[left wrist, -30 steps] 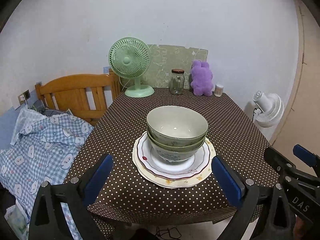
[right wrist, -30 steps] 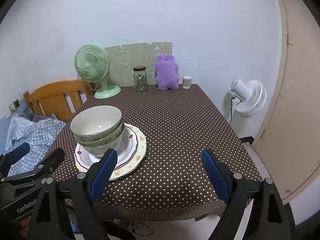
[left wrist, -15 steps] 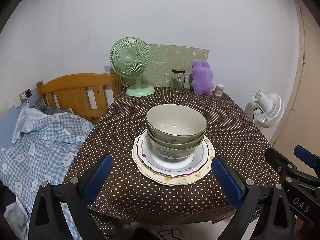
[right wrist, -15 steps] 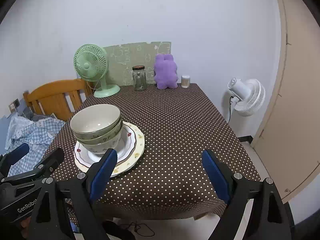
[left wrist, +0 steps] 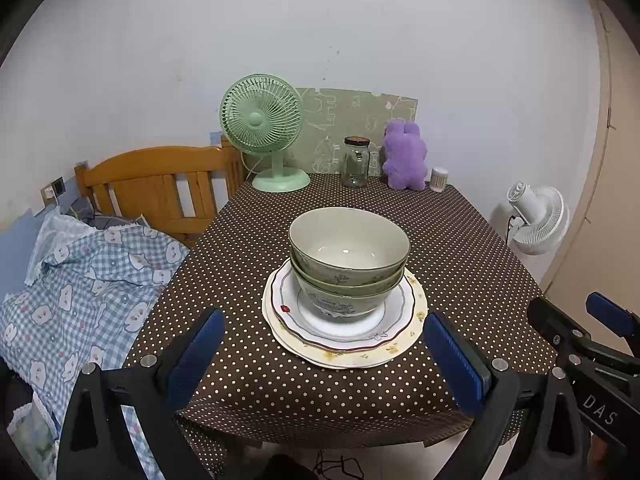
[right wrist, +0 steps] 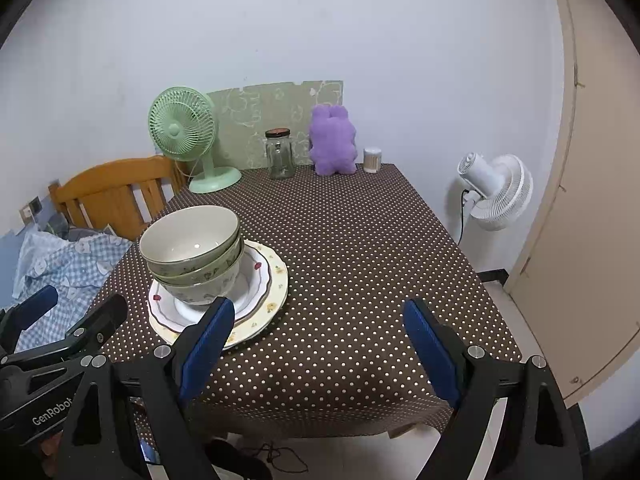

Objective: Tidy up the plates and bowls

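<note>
A pale, bare wall (left wrist: 360, 32) backs a table (left wrist: 460, 248) covered in a brown cloth with white dots. At its far edge stand a green fan (left wrist: 266, 130), a glass jar (left wrist: 356, 162) and a purple plush toy (left wrist: 404, 156). A wooden headboard (left wrist: 156, 188) and checked bedding (left wrist: 80, 280) lie left; a white fan (right wrist: 496, 192) and beige door (right wrist: 592, 200) sit right.

Bowls (left wrist: 349, 256) nested on stacked plates (left wrist: 404, 326) at table's (left wrist: 460, 248) near-left; fan (left wrist: 264, 128), jar (left wrist: 356, 156) behind.

Green floral bowls (left wrist: 349, 256); brown white-dotted tablecloth (left wrist: 460, 248); blue fingers (left wrist: 195, 350).
</note>
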`<state>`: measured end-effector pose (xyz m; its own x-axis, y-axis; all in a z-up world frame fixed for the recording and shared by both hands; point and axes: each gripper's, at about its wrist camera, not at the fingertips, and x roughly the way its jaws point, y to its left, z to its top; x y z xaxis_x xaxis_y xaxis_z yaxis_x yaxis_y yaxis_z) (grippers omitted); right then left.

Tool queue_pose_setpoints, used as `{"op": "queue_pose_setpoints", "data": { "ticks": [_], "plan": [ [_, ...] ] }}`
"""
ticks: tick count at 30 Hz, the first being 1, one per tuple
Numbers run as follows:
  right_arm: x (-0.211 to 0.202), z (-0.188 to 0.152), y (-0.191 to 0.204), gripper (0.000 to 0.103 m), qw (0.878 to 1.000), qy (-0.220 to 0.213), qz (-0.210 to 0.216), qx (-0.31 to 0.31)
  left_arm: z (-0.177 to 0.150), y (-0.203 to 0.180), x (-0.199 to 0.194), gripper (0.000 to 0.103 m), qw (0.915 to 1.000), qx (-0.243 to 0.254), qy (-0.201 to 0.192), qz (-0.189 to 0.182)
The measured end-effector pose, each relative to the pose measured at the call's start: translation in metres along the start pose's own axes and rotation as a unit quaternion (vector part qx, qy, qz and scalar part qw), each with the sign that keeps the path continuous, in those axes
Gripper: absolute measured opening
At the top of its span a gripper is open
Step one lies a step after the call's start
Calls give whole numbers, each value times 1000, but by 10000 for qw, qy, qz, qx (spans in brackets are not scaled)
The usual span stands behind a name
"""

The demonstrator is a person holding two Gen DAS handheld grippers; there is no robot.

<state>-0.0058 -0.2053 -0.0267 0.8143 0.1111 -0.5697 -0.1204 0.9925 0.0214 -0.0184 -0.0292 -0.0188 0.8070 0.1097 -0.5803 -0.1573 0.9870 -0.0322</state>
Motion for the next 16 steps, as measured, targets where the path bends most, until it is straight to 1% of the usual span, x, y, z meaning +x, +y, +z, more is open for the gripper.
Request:
{"op": "queue_pose_setpoints", "data": {
  "ticks": [16],
  "plan": [
    [5,2,-5,88,10000,92,29,18,1,-3,5,100,10000,12,65,20]
  ]
}}
